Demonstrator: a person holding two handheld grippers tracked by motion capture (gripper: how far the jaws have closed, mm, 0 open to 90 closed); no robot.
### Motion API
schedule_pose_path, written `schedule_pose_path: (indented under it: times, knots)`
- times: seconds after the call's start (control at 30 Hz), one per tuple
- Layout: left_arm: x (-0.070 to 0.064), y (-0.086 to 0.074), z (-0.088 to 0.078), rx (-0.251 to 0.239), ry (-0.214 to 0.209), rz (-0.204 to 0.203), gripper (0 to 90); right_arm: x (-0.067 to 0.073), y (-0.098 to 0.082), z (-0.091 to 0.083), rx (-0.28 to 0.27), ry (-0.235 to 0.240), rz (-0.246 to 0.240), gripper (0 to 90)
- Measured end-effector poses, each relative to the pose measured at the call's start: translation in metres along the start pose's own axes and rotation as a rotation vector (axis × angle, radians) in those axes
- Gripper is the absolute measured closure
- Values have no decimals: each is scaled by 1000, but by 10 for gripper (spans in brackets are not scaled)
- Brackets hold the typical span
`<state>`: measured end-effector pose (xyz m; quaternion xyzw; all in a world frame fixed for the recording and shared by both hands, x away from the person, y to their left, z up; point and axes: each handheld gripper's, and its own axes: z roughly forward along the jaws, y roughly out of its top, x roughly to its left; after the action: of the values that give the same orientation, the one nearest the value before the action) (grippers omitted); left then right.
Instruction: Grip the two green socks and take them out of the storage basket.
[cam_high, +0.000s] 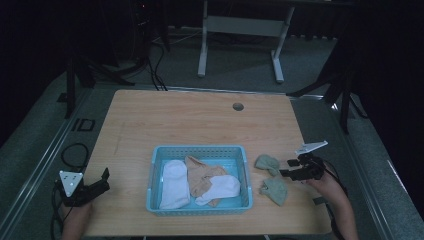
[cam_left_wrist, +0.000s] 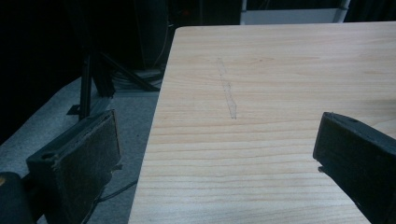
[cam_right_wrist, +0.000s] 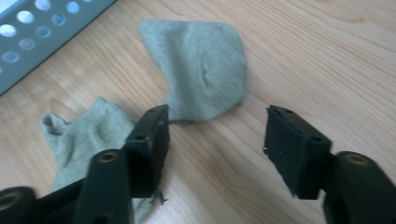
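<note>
Two black jaws of the right gripper (cam_right_wrist: 212, 149) stood spread apart close to the lens, with bare wood between them and nothing pinched. Just beyond their tips lay one green sock (cam_right_wrist: 198, 70), flat on the table (cam_right_wrist: 327, 51); a second green sock (cam_right_wrist: 81, 135) lay beside and partly under the left-hand jaw, near the corner of the blue basket (cam_right_wrist: 42, 32).

From above, the right gripper (cam_high: 290, 168) pointed toward the basket (cam_high: 200, 150), and the two green socks, one (cam_high: 267, 163) farther from the person and one (cam_high: 275, 191) nearer, sat on the wood between it and the basket's right wall. Inside the basket lay a white sock (cam_high: 174, 185) at the left, a tan sock (cam_high: 202, 175) in the middle and another white sock (cam_high: 222, 189) at the right.

At the table's near left edge the left gripper (cam_high: 102, 180) was held well apart from the basket. Its jaws were spread wide, holding nothing, over the bare edge of the table (cam_left_wrist: 280, 70).
</note>
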<state>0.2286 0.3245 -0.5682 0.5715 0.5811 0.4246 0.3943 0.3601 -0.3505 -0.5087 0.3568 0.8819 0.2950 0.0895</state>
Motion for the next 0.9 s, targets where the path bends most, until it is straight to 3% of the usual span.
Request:
schedule_pose_path:
  times: [0.17, 0.2, 0.27, 0.3, 0.4, 0.5, 0.67, 0.7, 0.77, 0.9]
  knots:
    - [0, 0, 0, 0, 1, 1, 4, -3, -9, -2, -19, -12, 37, 341]
    - [0, 0, 0, 0, 1, 1, 4, -6, -16, -3, -39, -12, 61, 280]
    - [0, 0, 0, 0, 1, 0, 4, -6, -18, -3, -47, -17, 67, 258]
    - [0, 0, 0, -1, 1, 1, 3, -8, -23, -2, -54, -9, 79, 150]
    - [0, 0, 0, 0, 1, 2, 3, -10, -29, 1, -47, -22, 109, 129]
    - [0, 0, 0, 0, 0, 1, 3, -12, -34, 3, -72, -55, 130, 120]
    - [0, 0, 0, 1, -1, 1, 4, -14, -47, -1, -210, -147, 206, 119]
    - [0, 0, 0, 0, -1, 2, 3, -14, -47, -1, -210, -147, 206, 119]
    - [0, 0, 0, -1, -2, 2, 4, -13, -54, -1, -225, -219, 215, 119]
    - [0, 0, 0, -1, -2, 2, 4, -12, -61, 2, -259, -256, 249, 119]
